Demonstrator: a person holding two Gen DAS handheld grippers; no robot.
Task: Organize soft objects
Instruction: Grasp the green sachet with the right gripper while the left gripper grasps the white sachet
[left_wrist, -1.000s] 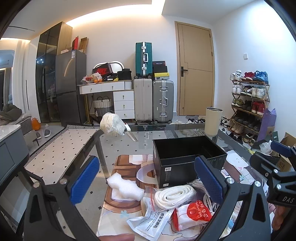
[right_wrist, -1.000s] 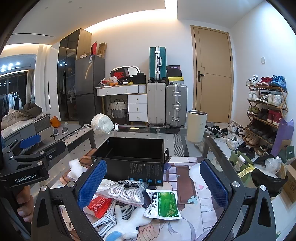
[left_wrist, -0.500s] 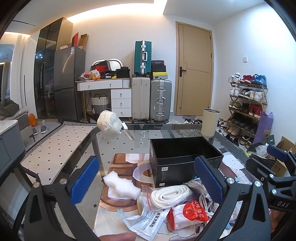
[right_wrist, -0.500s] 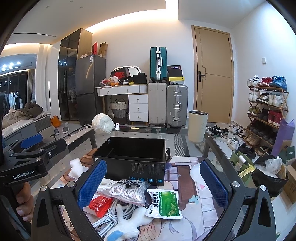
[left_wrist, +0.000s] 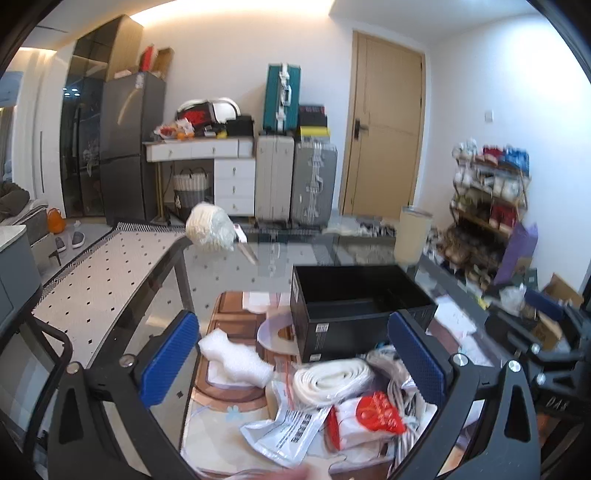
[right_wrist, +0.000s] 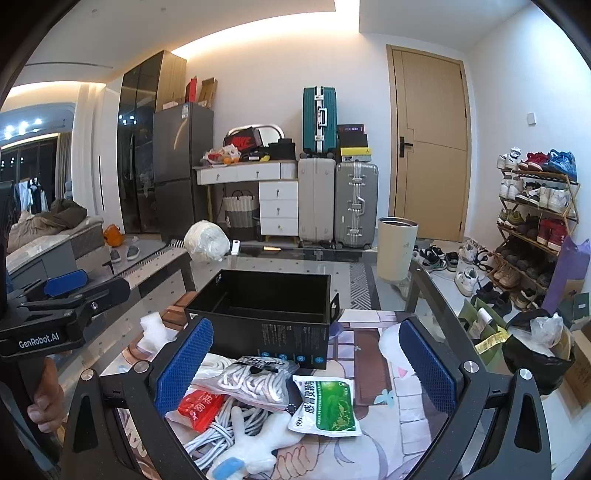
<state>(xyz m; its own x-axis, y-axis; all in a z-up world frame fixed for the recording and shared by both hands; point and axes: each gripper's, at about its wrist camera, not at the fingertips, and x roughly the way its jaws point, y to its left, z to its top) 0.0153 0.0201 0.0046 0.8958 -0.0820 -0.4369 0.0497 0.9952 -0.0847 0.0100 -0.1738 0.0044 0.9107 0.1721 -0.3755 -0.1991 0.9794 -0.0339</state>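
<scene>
Glass table (right_wrist: 369, 291): black box (right_wrist: 266, 317) behind heaped soft packets (right_wrist: 325, 406).

White walls (right_wrist: 258, 74) and a lit ceiling cove enclose the room. At the far wall stand a tan door (right_wrist: 430, 147), three suitcases (right_wrist: 338, 203), a white desk (right_wrist: 258, 177) with drawers and a dark fridge (right_wrist: 181, 170). A shoe rack (right_wrist: 535, 214) lines the right wall. A sofa (right_wrist: 48, 240) sits far left on pale tiled floor (left_wrist: 103, 280).
</scene>
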